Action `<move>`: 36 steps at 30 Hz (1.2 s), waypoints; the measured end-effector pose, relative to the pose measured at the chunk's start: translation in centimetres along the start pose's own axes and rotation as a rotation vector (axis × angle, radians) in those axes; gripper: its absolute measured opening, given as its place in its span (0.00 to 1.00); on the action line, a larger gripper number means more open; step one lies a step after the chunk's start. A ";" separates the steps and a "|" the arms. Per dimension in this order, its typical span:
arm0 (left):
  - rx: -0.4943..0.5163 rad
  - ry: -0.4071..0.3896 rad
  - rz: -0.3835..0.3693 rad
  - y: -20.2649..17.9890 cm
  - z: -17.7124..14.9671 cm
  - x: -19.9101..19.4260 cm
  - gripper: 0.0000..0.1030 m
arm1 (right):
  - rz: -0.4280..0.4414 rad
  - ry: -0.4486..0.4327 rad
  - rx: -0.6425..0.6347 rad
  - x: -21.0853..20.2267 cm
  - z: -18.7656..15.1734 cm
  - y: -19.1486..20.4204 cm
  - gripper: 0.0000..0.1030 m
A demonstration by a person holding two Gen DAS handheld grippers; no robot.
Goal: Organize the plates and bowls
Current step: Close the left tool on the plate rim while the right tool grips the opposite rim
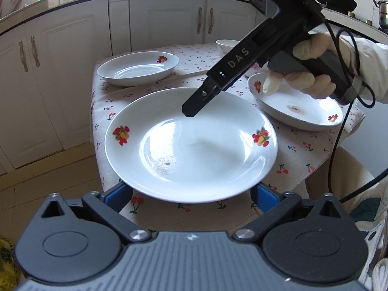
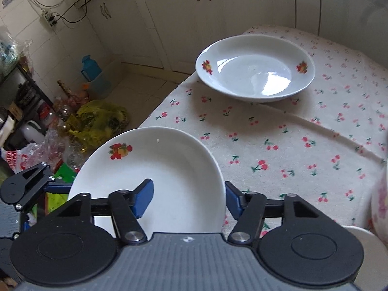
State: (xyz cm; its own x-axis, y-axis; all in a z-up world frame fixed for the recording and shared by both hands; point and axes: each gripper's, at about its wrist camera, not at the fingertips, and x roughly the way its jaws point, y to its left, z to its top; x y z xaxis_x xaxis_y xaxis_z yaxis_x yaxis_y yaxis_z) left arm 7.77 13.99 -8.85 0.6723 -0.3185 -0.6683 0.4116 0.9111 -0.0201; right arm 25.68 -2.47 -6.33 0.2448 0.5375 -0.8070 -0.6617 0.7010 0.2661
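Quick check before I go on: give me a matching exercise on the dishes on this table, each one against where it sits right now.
Things:
1. near plate
2. stained plate
3. far plate
4. small white bowl

Places:
A. alone at the far corner of the table, on the left of the left wrist view
B. below the gloved hand
C. at the back, partly hidden behind the right gripper
D. closest, its rim between the right gripper's fingers

Pairs: 1-D, 2-B, 3-A, 4-C
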 end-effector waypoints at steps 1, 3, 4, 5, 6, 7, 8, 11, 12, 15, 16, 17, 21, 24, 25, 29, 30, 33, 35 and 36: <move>0.001 -0.001 -0.001 0.0 0.0 0.0 0.99 | 0.003 -0.001 0.004 0.1 0.0 -0.1 0.64; -0.001 0.001 -0.008 0.0 -0.1 -0.2 0.99 | 0.009 -0.007 0.006 0.1 -0.1 -0.2 0.64; -0.002 0.005 -0.011 0.1 0.0 -0.2 0.99 | 0.010 -0.008 0.004 0.1 -0.1 -0.2 0.64; -0.001 0.008 -0.016 0.1 0.0 -0.2 0.99 | 0.012 -0.011 0.002 0.1 -0.1 -0.2 0.64; 0.002 0.010 -0.019 0.2 0.1 -0.1 0.99 | 0.015 -0.015 0.001 0.1 -0.1 -0.3 0.64; 0.005 0.011 -0.021 0.3 0.2 -0.1 0.99 | 0.015 -0.017 0.001 0.0 -0.2 -0.3 0.64; 0.009 0.012 -0.022 0.3 0.3 0.0 0.99 | 0.014 -0.019 0.001 0.0 -0.2 -0.4 0.64; 0.022 0.010 -0.019 0.4 0.7 0.3 0.99 | 0.004 -0.030 0.002 -0.2 0.0 -0.5 0.63; 0.029 0.005 -0.019 0.5 0.9 0.4 0.99 | -0.001 -0.034 0.000 -0.3 0.1 -0.6 0.63; 0.045 -0.009 -0.021 1.0 1.6 1.0 0.99 | -0.017 -0.053 0.008 -0.5 0.7 -1.0 0.64; 0.048 -0.012 -0.023 1.1 1.8 1.2 0.99 | -0.021 -0.060 0.014 -0.5 0.9 -1.2 0.64; 0.053 -0.014 -0.023 1.3 2.1 1.5 0.99 | -0.025 -0.069 0.019 -0.6 1.2 -1.3 0.64; 0.073 -0.022 -0.029 1.8 2.8 2.5 0.99 | -0.044 -0.091 0.032 -0.6 2.0 -2.2 0.64; 0.082 -0.023 -0.038 2.0 3.1 3.1 0.99 | -0.062 -0.093 0.038 -0.4 2.3 -2.7 0.64; 0.081 -0.022 -0.041 1.9 3.1 3.1 0.99 | -0.068 -0.092 0.040 -0.4 2.3 -2.8 0.64; 0.079 -0.022 -0.054 2.1 3.1 3.5 0.99 | -0.079 -0.085 0.047 -0.2 2.3 -3.2 0.64; 0.079 -0.021 -0.056 2.1 3.2 3.6 0.99 | -0.078 -0.084 0.048 -0.2 2.3 -3.3 0.64; 0.082 -0.023 -0.060 2.0 3.4 3.9 0.99 | -0.084 -0.076 0.052 -0.2 2.2 -3.5 0.64; 0.085 -0.023 -0.064 2.2 3.6 4.1 0.99 | -0.090 -0.073 0.054 -0.1 2.1 -3.7 0.64; 0.086 -0.025 -0.066 2.2 3.6 4.1 0.99 | -0.092 -0.069 0.058 -0.1 2.1 -3.8 0.64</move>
State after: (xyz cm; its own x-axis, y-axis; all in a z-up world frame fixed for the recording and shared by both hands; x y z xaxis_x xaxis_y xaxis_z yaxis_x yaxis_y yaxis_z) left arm 13.70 13.77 -8.96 0.6567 -0.3840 -0.6491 0.5059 0.8626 0.0015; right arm 29.65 -4.15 -6.17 0.3520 0.4990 -0.7919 -0.5926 0.7737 0.2241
